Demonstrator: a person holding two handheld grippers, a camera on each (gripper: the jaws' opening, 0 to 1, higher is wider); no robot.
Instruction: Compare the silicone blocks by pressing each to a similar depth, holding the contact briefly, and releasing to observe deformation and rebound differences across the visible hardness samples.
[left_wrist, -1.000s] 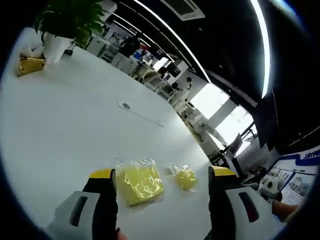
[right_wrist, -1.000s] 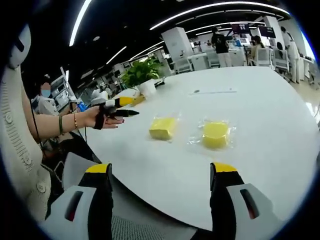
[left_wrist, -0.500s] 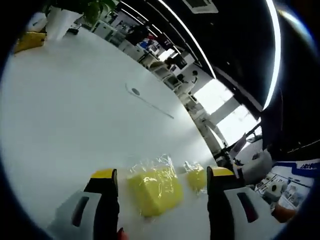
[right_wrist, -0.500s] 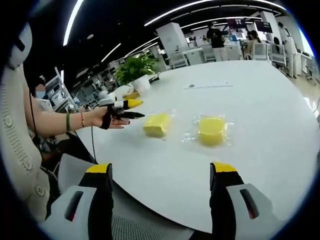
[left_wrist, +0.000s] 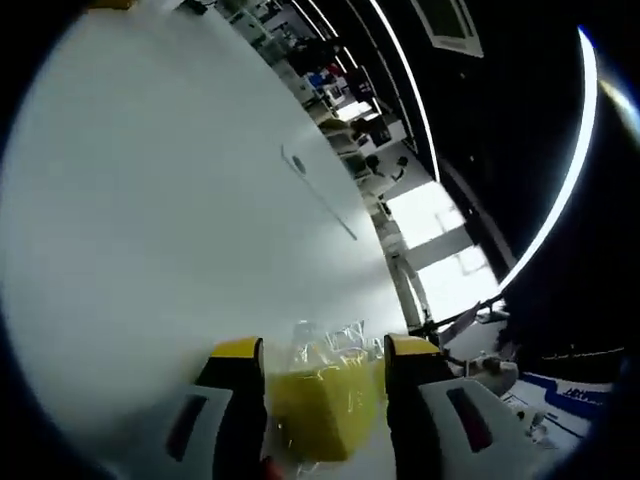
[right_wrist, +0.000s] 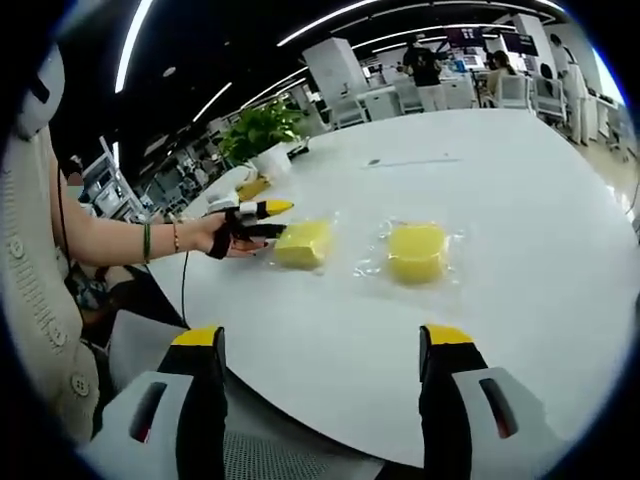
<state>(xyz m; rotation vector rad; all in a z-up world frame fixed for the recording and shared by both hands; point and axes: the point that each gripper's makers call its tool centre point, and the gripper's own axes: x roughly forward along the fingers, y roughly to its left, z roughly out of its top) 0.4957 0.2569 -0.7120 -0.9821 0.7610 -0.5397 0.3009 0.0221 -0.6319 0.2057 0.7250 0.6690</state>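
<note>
Two yellow silicone blocks in clear plastic wrap lie on a white table (right_wrist: 520, 250). In the left gripper view, one wrapped block (left_wrist: 320, 405) sits between the jaws of my left gripper (left_wrist: 325, 348), which press against both of its sides. The right gripper view has that left gripper (right_wrist: 268, 219), held by a person's hand, at the left block (right_wrist: 303, 243). The second block (right_wrist: 415, 250) lies apart to its right. My right gripper (right_wrist: 322, 335) is open, hanging short of the table's near edge, with nothing between its jaws.
A potted plant (right_wrist: 262, 140) and a small yellow object (right_wrist: 255, 186) stand at the table's far left. A thin line with a round mark (left_wrist: 318, 195) crosses the tabletop. The person's forearm (right_wrist: 120, 240) reaches in from the left. People and desks fill the background.
My left gripper has moved forward onto the left block, and its jaws have narrowed from wide open to pressing the block. The right gripper stays open and has barely moved.
</note>
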